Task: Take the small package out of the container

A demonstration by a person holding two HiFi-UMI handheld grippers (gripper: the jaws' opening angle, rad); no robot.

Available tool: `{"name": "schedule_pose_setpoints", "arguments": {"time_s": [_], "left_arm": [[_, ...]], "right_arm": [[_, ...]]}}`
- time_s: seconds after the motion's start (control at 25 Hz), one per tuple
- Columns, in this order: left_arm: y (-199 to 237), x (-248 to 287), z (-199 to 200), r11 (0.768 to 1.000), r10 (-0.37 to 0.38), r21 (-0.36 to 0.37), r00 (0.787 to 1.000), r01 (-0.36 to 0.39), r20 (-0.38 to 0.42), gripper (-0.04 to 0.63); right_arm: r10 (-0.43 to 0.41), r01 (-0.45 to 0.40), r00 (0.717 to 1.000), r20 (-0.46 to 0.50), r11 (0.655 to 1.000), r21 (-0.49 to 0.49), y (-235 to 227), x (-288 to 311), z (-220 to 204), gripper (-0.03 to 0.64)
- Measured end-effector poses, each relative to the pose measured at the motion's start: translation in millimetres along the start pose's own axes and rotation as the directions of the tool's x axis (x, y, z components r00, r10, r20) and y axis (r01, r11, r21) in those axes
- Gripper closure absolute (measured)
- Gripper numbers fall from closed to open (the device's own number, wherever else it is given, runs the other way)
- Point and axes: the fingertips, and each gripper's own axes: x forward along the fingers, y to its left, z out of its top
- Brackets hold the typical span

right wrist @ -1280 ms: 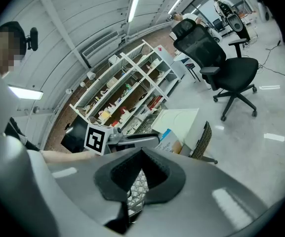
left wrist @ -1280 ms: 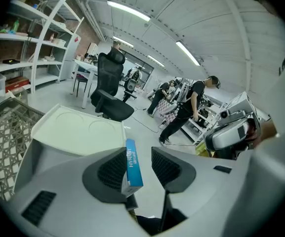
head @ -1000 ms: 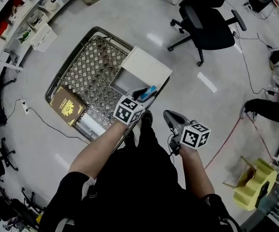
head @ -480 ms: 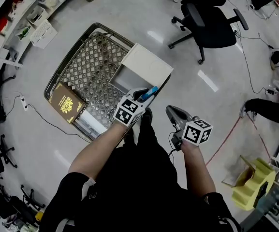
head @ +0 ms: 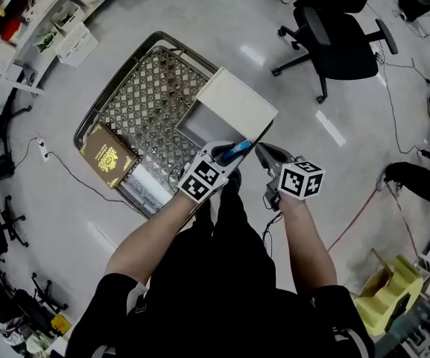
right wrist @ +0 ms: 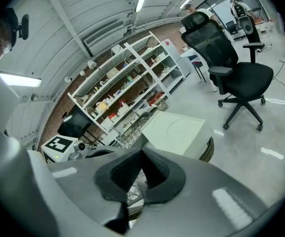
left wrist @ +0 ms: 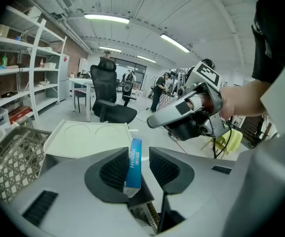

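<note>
The small blue-and-white cardboard package (left wrist: 133,166) is pinched edgewise in the left gripper (left wrist: 138,153), held up over the wire mesh basket's (head: 136,107) near edge, likely to clear it. The right gripper (right wrist: 141,156) hangs alongside, jaws together and empty.

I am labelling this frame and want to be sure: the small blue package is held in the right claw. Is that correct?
No, only the side is wrong. The small blue package is held in the left claw, as the left gripper view shows. The right claw is closed with nothing between its jaws.
</note>
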Motion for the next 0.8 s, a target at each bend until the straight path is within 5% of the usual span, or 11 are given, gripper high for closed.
{"name": "schedule_pose_setpoints", "arguments": {"time_s": [0.48,0.8], "left_arm": [[-5.1,-2.9,-7.5,1.000,0.001,0.013,1.000,-0.001,-0.003,0.468],[3.7,0.4,-32.2,0.999,0.044,0.025,0.995,-0.042,-0.091,0.410]], "right_arm": [[0.031,-0.032,0.996,-0.087,0.999,-0.005,-3.0,35.1,-15.4,0.604],[0.017,-0.018,0.995,-0.093,1.000,-0.009,-3.1,33.7,-16.2,0.604]]}}
